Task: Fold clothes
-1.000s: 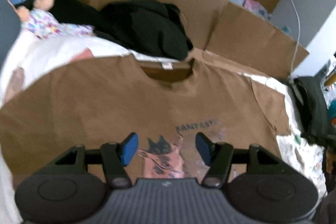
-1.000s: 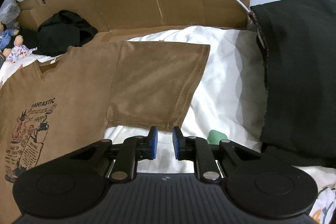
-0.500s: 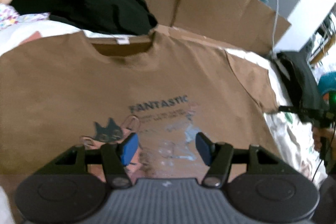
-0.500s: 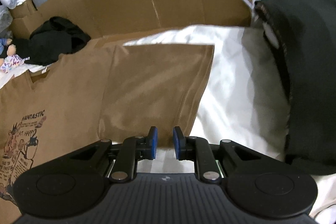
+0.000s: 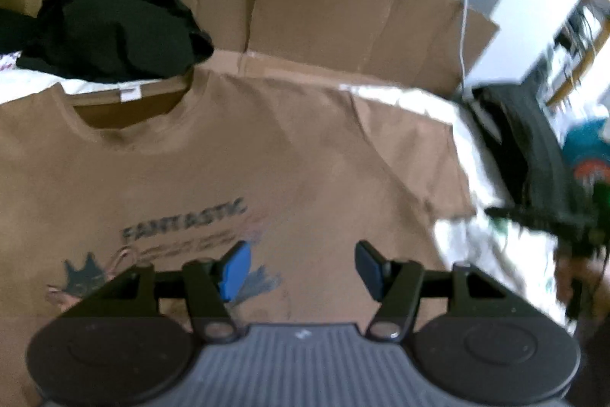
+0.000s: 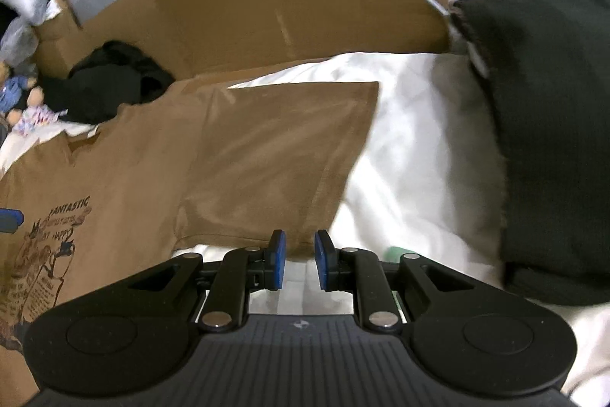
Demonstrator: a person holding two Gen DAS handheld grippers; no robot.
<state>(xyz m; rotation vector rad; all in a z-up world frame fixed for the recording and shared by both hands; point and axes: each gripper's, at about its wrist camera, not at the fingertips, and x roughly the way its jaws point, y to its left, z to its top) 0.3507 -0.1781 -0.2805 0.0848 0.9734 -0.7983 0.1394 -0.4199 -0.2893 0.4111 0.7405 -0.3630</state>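
A brown t-shirt [image 5: 244,155] lies spread face up on a white bed sheet [image 6: 411,140], its collar toward the top of the frame and the printed picture toward the bottom. In the left wrist view it fills the middle of the frame; in the right wrist view its body runs down the left edge and one short sleeve [image 6: 282,155] sticks out flat across the centre.

The left gripper [image 5: 301,264] hangs over the print with its jaws standing well apart and nothing between them. The right gripper [image 6: 297,264] sits at the lower centre of its frame just in front of the sleeve's hem; its jaws are nearly together with a narrow gap, and bare sheet shows through it, so it is not holding anything. Whether the tips brush the hem I cannot quite make out, as the cloth edge is blurred there.

The shirt looks like thin, soft cotton: light, limp, no stiffness of its own, likely to sag and crease wherever it is not supported. Pinching a single layer at an edge should do best, say the sleeve hem or the shoulder seam, then carrying it over low so the fabric drags flat instead of bunching.

A black heap of clothes [image 5: 110,25] lies upper left, flattened cardboard [image 5: 324,10] behind it, another dark garment [image 6: 549,124] at the right
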